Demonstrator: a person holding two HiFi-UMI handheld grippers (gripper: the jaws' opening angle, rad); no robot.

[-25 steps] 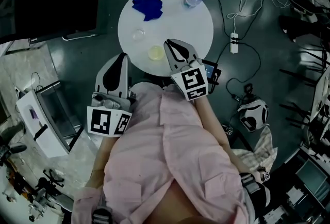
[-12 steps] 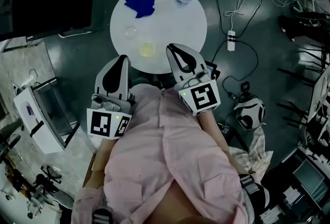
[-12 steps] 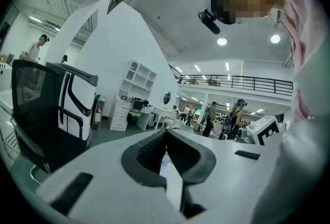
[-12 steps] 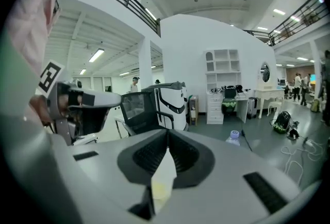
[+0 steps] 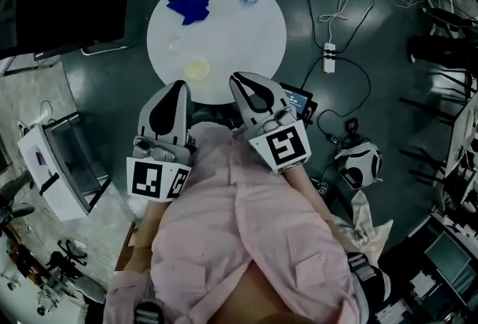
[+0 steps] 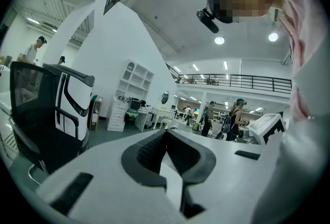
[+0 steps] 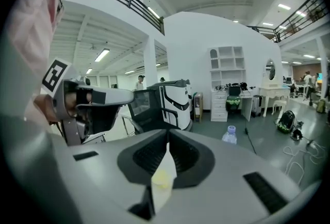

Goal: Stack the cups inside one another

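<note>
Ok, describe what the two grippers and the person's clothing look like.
Both the left gripper and right gripper are white tapered shells with black ribbed pads lining the jaws. Each carries a cube of black-and-white square markers at the back. The person wears a pale pink shirt.

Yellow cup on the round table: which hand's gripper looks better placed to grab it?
Probably the right gripper: its own view shows the yellow cup straight ahead, in line with its shut jaws. The left gripper, also shut, shows no cup in its view.
</note>
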